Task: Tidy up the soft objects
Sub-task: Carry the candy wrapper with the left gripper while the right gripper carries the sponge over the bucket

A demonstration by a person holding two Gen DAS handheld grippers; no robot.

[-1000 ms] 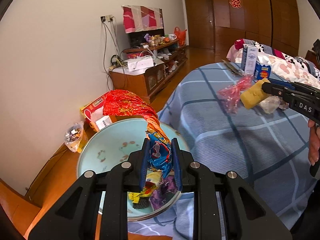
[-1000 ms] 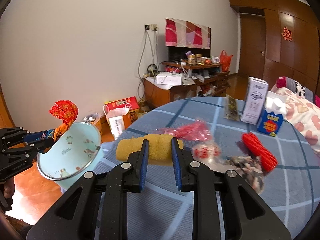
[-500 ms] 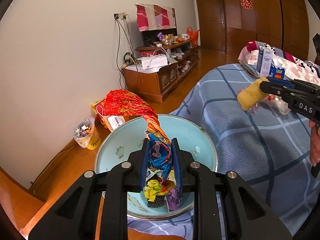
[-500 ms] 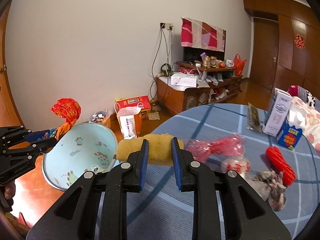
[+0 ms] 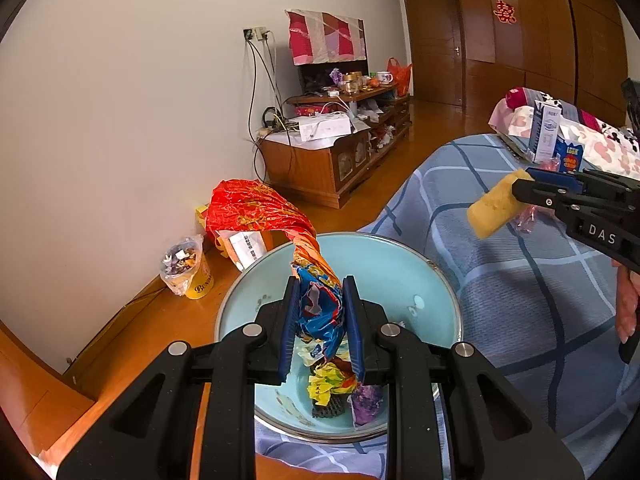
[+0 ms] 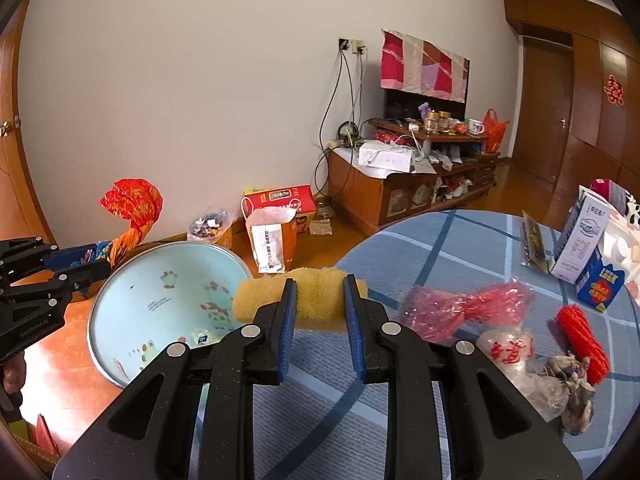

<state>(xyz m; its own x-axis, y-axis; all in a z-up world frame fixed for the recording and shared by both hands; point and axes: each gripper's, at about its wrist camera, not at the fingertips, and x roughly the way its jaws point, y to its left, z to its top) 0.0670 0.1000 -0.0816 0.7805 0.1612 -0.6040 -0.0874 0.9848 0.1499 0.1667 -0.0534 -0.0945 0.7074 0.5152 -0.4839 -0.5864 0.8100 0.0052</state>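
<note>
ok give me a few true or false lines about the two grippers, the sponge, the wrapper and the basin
1. The right gripper is shut on the yellow sponge. True.
2. The sponge lies inside the basin. False: it is held in the air beside the rim.
3. The left gripper is shut on a red and blue wrapper. True.
4. The basin is empty. False: crumpled wrappers lie in it.
5. The red net is in the basin. False: it lies on the bed.
</note>
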